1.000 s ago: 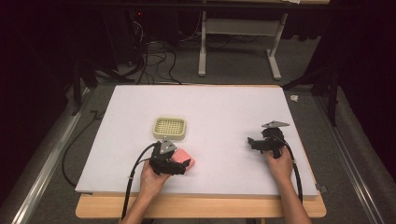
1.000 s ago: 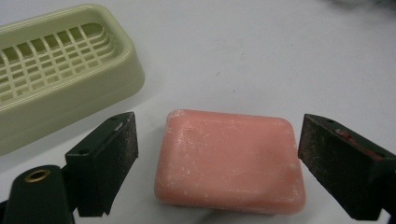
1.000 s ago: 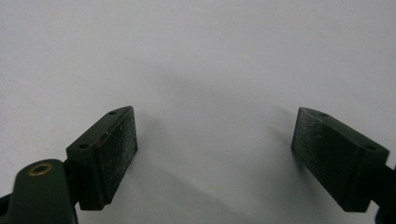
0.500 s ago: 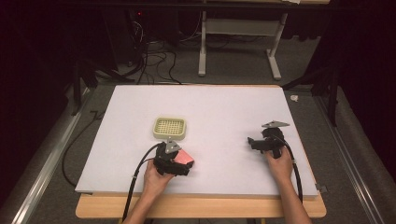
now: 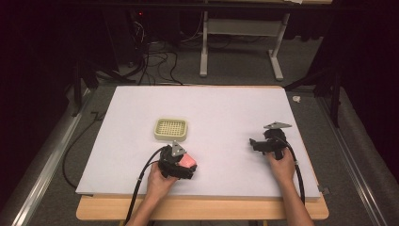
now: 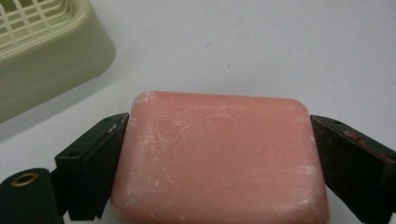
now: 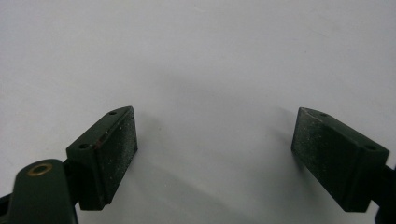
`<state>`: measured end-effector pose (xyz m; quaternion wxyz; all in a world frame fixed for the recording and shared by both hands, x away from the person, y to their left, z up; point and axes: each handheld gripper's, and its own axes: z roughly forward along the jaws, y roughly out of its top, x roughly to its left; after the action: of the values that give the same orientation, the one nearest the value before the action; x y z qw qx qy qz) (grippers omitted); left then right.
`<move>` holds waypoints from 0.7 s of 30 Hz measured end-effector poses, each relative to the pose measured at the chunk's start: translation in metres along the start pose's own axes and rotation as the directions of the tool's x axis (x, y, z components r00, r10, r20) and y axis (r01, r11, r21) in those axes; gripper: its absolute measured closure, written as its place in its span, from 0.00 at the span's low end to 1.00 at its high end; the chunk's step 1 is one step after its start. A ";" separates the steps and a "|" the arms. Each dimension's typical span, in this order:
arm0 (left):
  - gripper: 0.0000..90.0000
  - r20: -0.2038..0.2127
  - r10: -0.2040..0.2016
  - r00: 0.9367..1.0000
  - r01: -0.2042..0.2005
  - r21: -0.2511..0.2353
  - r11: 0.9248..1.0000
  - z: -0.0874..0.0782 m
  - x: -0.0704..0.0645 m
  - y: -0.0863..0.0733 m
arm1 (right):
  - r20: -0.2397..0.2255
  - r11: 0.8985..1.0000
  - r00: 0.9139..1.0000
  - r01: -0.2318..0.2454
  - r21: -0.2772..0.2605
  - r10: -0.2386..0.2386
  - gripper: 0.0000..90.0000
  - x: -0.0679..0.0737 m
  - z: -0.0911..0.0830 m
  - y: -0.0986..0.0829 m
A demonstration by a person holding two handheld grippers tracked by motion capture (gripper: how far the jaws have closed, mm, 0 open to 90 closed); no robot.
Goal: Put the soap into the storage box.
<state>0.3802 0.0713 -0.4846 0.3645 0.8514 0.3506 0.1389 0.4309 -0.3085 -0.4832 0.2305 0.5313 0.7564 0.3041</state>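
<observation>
A pink bar of soap [image 6: 219, 154] lies between the jaws of my left gripper [image 6: 219, 163], which press on its two short sides; in the high view the soap [image 5: 188, 161] shows just right of that gripper [image 5: 181, 165], near the table's front edge. A pale green soap dish [image 5: 171, 129] with a grid insert sits a little behind it, and its corner [image 6: 46, 56] appears at the upper left of the left gripper view. My right gripper [image 7: 215, 154] stands open over bare white surface, at the right side of the table [image 5: 256, 143].
The white board [image 5: 226, 108] covers a wooden table whose front edge [image 5: 202, 209] lies just under the forearms. Cables trail from both grippers toward the person. Dark floor, cables and a desk frame lie beyond the far edge.
The left gripper with the soap has shifted slightly; the right hand has stayed where it was.
</observation>
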 end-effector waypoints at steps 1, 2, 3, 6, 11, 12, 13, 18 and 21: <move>0.12 0.000 -0.004 1.000 0.004 -0.002 1.000 0.001 0.000 -0.002 | 0.000 1.000 1.000 0.000 0.000 0.000 0.16 0.000 0.000 0.000; 0.12 -0.001 -0.006 1.000 0.006 -0.007 1.000 0.000 0.000 -0.002 | 0.000 1.000 1.000 0.000 0.000 0.000 0.16 0.000 0.000 0.000; 0.13 -0.002 -0.006 1.000 0.006 -0.007 1.000 0.000 0.000 -0.002 | 0.000 1.000 1.000 0.000 0.000 0.000 0.16 0.000 0.000 0.000; 0.13 -0.004 -0.006 1.000 0.006 -0.008 1.000 0.000 0.000 -0.002 | 0.000 1.000 1.000 0.000 0.000 0.000 0.16 0.000 0.000 0.000; 0.14 -0.010 -0.002 1.000 0.002 -0.011 1.000 0.000 -0.001 -0.003 | 0.000 1.000 1.000 0.000 0.000 0.000 0.16 0.000 0.000 0.000; 0.15 -0.010 -0.001 1.000 0.001 -0.011 1.000 0.000 -0.001 -0.003 | 0.000 1.000 1.000 0.000 0.000 0.000 0.16 0.000 0.000 0.000; 0.15 -0.010 -0.001 1.000 0.001 -0.012 1.000 0.000 -0.001 -0.003 | 0.000 1.000 1.000 0.000 0.000 0.000 0.16 0.000 0.000 0.000; 0.15 -0.009 0.000 1.000 0.000 -0.010 1.000 0.000 -0.001 -0.003 | 0.000 1.000 1.000 0.000 0.000 0.000 0.16 0.000 0.000 0.000; 0.15 -0.010 0.001 1.000 -0.001 -0.009 1.000 -0.001 -0.001 -0.003 | 0.000 1.000 1.000 0.000 0.000 0.000 0.16 0.000 0.000 0.000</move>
<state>0.3778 0.0724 -0.4860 0.3663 0.8494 0.3512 0.1448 0.4309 -0.3086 -0.4832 0.2305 0.5313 0.7564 0.3041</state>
